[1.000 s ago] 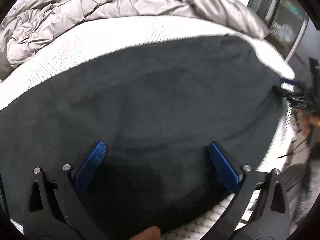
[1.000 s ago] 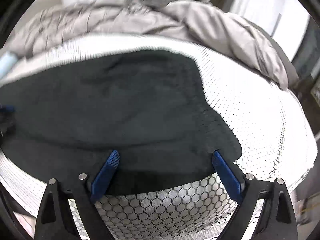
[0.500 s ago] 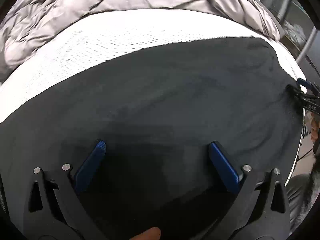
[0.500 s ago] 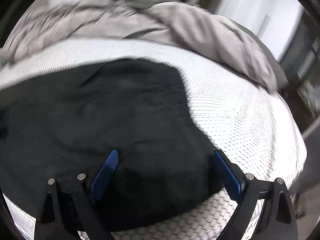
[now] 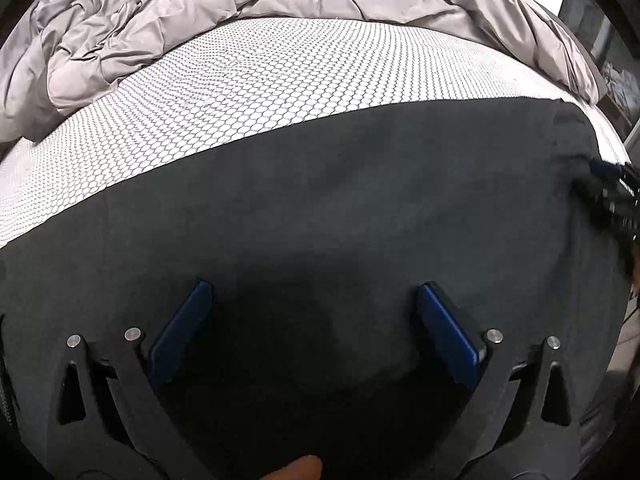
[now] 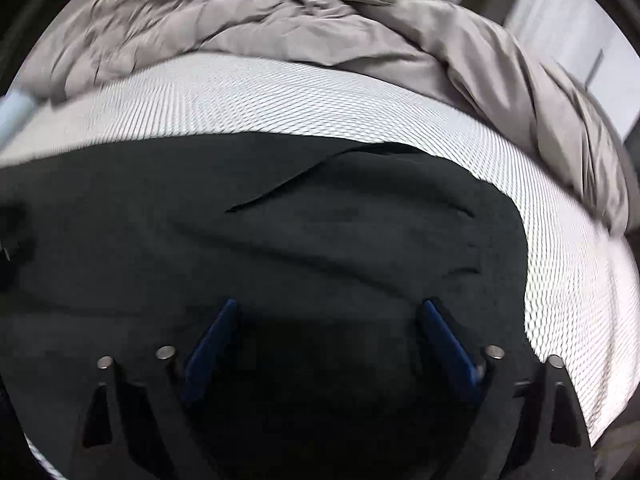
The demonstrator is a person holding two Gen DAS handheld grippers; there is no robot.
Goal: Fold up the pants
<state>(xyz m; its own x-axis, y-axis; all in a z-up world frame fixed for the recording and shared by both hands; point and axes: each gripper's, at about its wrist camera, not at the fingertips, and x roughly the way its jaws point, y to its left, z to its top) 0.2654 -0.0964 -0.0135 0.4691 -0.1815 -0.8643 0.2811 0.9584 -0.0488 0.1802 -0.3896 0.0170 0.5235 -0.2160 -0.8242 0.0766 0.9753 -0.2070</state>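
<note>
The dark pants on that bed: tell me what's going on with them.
A person holding two grippers is folding dark charcoal fabric pants spread on the white honeycomb-patterned mattress. The left gripper and right gripper are both open over the cloth, gripping nothing. A crumpled grey quilted duvet lies behind.

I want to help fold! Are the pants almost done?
Not yet. The dark pants are laid out on the honeycomb mattress; no fold shows. Left gripper and right gripper are open above the cloth, gripping nothing. All folding remains.
</note>
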